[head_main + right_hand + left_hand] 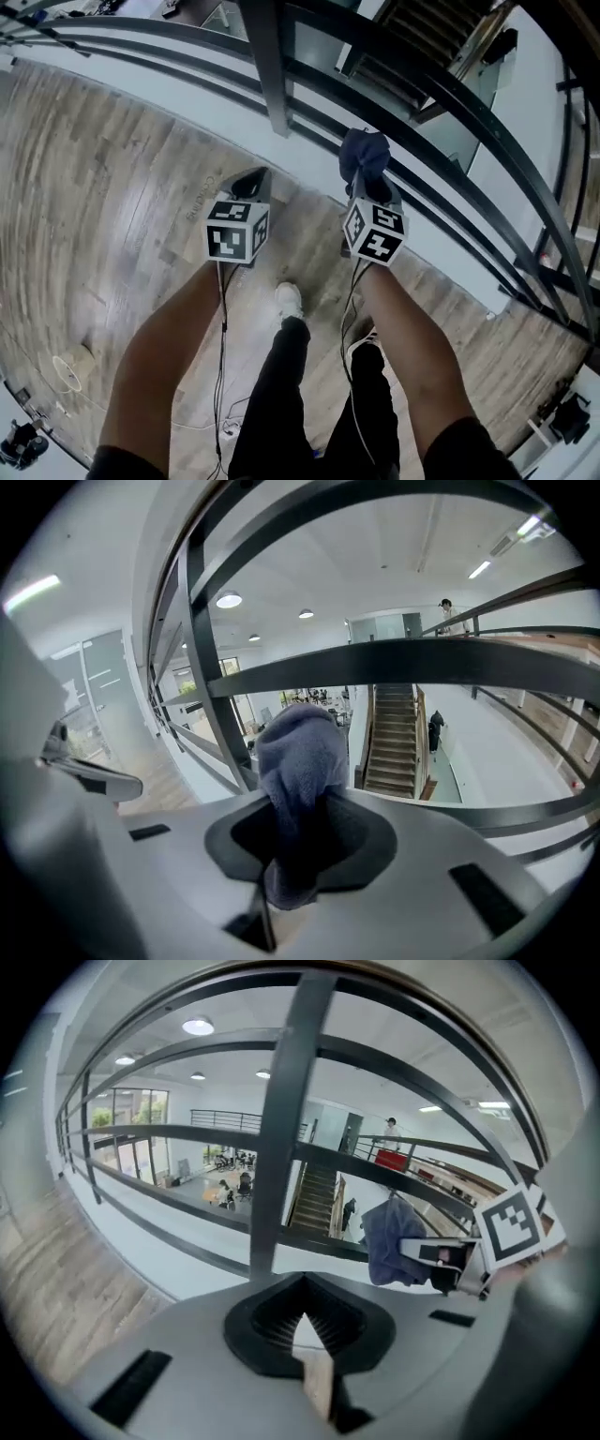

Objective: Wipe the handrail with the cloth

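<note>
The dark metal handrail (pixel 469 108) curves across the top of the head view, with a vertical post (pixel 267 66) and lower bars under it. My right gripper (pixel 367 180) is shut on a bunched blue cloth (pixel 364 153), which is held up close to a lower bar; contact cannot be told. From the right gripper view, the cloth (pixel 300 761) sticks up out of the jaws, in front of a rail bar (pixel 422 667). My left gripper (pixel 249 180) hangs to the left, shut and holding nothing. Its own view faces the post (pixel 286 1129), with the cloth (pixel 389 1241) at the right.
Under me is a wooden floor (pixel 103 206), with the person's legs, a white shoe (pixel 289 300) and cables. A tape roll (pixel 67 370) lies at lower left. Beyond the rail is a drop to a lower floor with stairs (pixel 389 742).
</note>
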The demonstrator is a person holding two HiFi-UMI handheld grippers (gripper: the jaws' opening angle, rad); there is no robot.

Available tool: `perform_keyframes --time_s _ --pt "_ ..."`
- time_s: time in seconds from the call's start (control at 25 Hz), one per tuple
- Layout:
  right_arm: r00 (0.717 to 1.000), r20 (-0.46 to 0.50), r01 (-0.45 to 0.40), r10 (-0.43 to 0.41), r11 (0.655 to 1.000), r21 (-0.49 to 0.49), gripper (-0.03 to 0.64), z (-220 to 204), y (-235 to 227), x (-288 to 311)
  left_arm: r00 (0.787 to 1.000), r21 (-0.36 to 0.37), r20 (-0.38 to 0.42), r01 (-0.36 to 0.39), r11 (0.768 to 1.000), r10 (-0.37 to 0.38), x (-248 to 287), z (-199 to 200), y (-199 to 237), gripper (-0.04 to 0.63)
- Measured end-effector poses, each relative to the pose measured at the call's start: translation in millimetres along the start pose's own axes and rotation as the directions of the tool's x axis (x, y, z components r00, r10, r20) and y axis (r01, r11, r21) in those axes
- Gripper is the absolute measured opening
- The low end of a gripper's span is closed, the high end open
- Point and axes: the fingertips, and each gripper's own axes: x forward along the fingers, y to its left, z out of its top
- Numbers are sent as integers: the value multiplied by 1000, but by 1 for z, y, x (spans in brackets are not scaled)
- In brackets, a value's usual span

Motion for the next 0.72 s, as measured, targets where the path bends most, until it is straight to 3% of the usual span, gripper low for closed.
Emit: perform_keyframes --time_s 0.12,0.24,0.52,0.72 --pt "1000 2 -21 21 1000 -12 75 16 33 48 1000 -72 17 -19 997 20 15 4 44 3" --pt "999 -13 -49 48 999 -12 75 23 64 85 998 -99 47 -32 995 37 22 7 73 3" --pt "999 -45 -19 22 998 56 75 25 96 138 998 -6 53 -31 1000 31 39 13 104 3" --pt "999 -49 -3 4 1000 11 75 30 96 156 998 65 54 -20 998 16 46 20 102 3"
